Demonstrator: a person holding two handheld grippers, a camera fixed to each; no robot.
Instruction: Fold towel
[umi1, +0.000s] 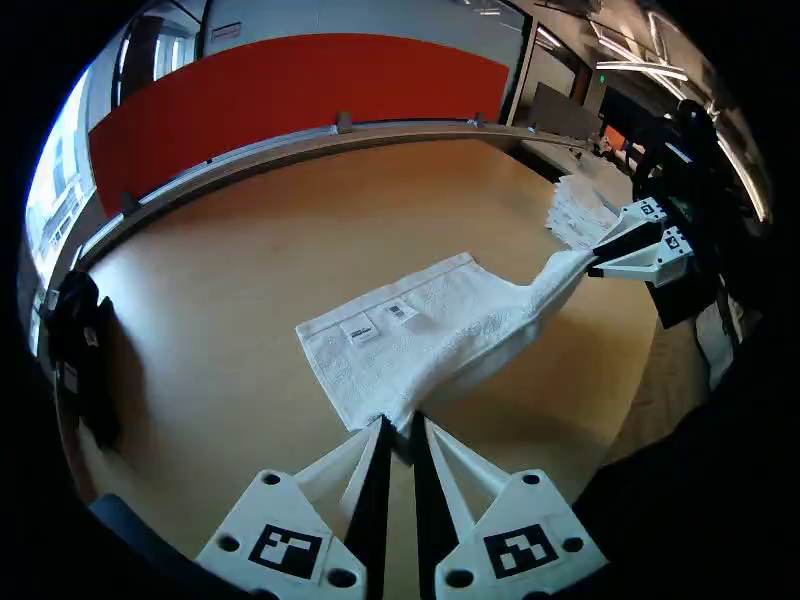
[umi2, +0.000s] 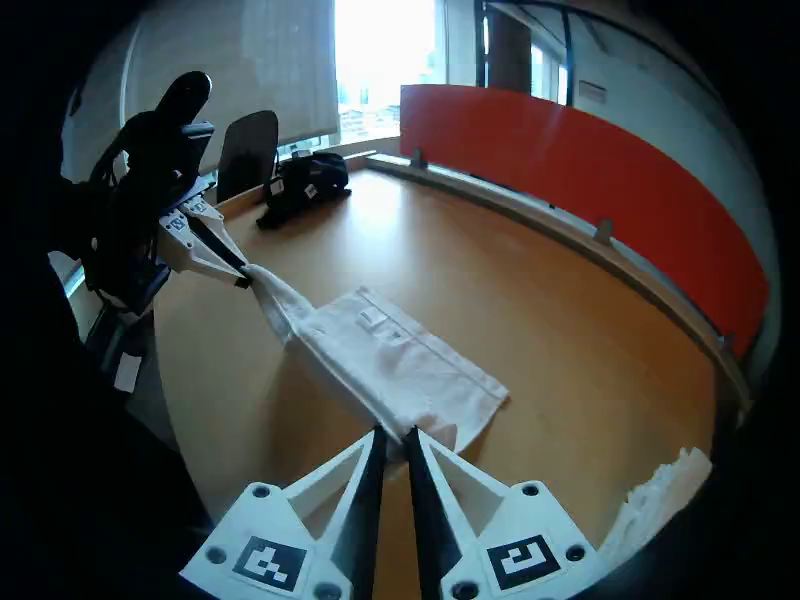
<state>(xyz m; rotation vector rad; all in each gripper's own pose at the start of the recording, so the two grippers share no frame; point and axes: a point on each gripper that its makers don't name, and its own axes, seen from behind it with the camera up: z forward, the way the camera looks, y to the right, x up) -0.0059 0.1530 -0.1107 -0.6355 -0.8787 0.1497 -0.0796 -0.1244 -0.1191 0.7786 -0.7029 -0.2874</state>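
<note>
A white towel lies partly spread on the wooden table, with two small labels facing up. My left gripper is shut on its near corner. The other near corner is lifted off the table and pinched by the right gripper at the far right of the left gripper view. In the right gripper view the towel stretches from my right gripper, shut on one corner, up to the left gripper, which holds the other corner raised.
A stack of folded white towels sits at the table's far right edge, also seen as the stack. A black bag and a dark chair stand at the table's far end. An orange divider borders the table.
</note>
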